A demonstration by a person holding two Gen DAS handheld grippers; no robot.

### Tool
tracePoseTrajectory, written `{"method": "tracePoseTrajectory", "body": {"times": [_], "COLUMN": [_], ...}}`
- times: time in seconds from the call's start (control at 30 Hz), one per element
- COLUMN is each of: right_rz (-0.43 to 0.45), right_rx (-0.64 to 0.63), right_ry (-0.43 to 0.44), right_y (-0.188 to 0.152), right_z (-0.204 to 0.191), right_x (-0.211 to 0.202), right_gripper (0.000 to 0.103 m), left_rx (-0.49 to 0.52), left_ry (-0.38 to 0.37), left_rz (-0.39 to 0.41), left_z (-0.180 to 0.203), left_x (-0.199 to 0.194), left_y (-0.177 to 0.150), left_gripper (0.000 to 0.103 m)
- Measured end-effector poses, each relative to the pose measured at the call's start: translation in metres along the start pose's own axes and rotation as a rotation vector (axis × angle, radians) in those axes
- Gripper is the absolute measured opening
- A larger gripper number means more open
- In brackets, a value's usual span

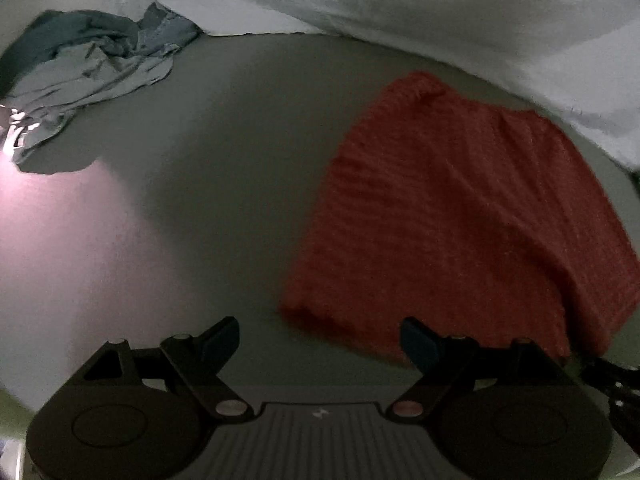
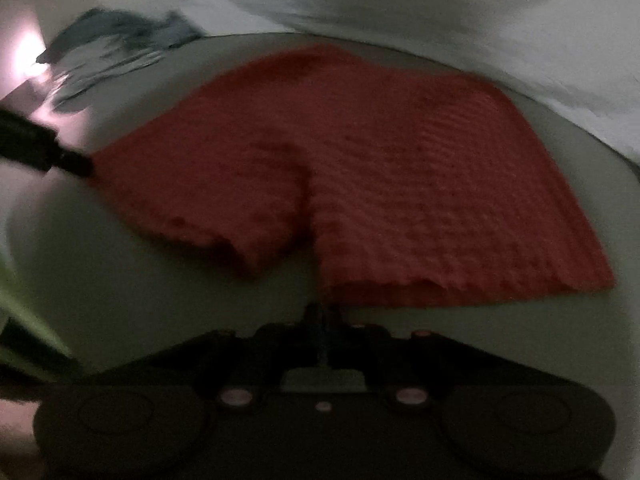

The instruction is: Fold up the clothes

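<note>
Right hand-held gripper (image 2: 324,316) blurred, jaws nearly together at red knit (image 2: 360,160) hem.

Flat grey-green surface (image 1: 224,184), dim, pink light glare at left edge. 3 things on it: red knit garment (image 1: 460,216) right of centre, crumpled blue-grey clothes (image 1: 88,68) far left, white printed sheet (image 1: 460,20) along far edge.

Ribbed red knit cloth (image 1: 460,216), crumpled blue-grey fabric (image 1: 88,72), matt grey surface (image 1: 224,152)
</note>
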State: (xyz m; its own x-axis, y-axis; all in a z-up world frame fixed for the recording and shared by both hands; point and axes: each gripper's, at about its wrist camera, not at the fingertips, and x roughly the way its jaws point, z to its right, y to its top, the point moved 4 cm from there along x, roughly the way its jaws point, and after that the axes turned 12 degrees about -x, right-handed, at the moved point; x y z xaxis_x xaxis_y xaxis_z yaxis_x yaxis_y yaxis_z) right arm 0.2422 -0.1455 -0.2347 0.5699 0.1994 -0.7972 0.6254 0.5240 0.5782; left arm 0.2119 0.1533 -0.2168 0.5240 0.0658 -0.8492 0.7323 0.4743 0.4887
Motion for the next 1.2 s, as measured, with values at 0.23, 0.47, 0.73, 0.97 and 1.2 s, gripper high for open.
{"method": "tracePoseTrajectory", "body": {"times": [0.23,0.47,0.73,0.97,1.2], "right_rz": [0.06,0.154,0.121,0.06,0.17], "right_rx": [-0.127,-0.314,-0.387,-0.249,-0.012], "right_ry": [-0.214,-0.112,0.022,-0.032,0.082], "right_y": [0.04,0.093,0.134,0.147,0.17], "right_z": [-0.063,-0.166,-0.224,-0.188,-0.131], "right_x": [-0.027,0.0,0.046,0.062,0.015], "right_gripper": [0.053,0.053,0.048,0.001,0.001], "left_rx": [0.015,-0.022,-0.138,-0.142,-0.171], "left_ry": [-0.127,-0.233,-0.292,-0.353,-0.623], "left_rz": [-0.031,-0.086,-0.12,-0.146,-0.259], "left_z": [-0.037,-0.083,-0.123,-0.112,-0.059], "left_x": [0.025,0.037,0.039,0.051,0.077], "left_y": [0.032,0.051,0.071,0.086,0.126], "left_gripper": [0.088,0.088,0.088,0.088,0.095]}}
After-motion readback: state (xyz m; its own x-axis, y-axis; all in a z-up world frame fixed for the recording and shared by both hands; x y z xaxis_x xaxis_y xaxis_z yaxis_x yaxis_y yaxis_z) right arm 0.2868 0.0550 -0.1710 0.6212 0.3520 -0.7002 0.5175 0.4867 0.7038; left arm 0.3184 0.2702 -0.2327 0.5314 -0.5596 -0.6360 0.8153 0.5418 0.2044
